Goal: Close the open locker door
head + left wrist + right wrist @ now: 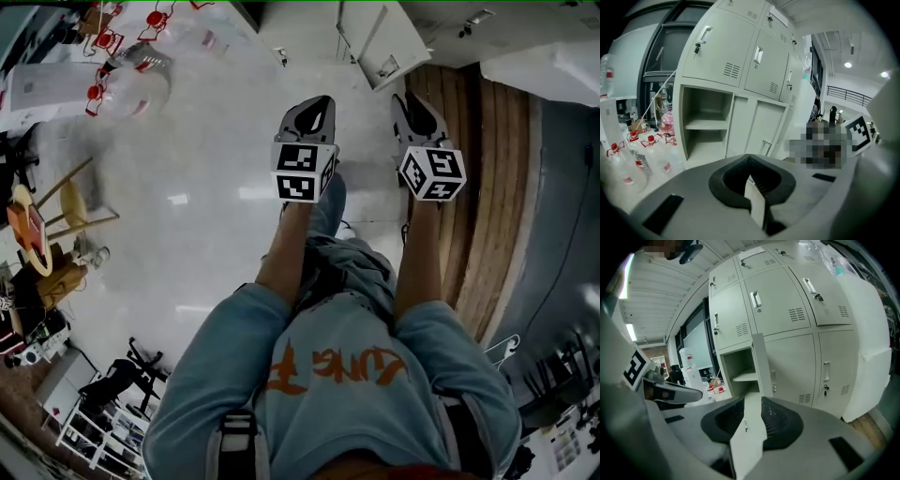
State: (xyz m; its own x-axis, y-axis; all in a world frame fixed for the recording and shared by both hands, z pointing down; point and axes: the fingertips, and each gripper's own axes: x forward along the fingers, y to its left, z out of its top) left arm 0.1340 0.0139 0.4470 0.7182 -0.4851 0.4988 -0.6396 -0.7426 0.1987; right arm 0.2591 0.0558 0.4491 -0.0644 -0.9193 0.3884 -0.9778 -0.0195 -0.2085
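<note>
A bank of pale grey lockers point(797, 310) stands ahead of me. One lower locker is open, showing an empty compartment with a shelf point(705, 124). Its door point(761, 364) swings out towards me, edge-on in the right gripper view; the left gripper view shows its inner face point(744, 125). In the head view the door point(380, 42) juts out at the top. Both grippers are held up side by side, well short of the door and apart from it. The left gripper point(322, 103) has its tips together on nothing. The right gripper point(410, 101) shows a gap between its jaws, empty.
Large water bottles with red caps point(628, 154) stand on the floor left of the lockers. Chairs and clutter point(56, 220) line the left side. A strip of wooden flooring point(478, 187) runs on the right. A white rounded panel point(869, 333) stands right of the lockers.
</note>
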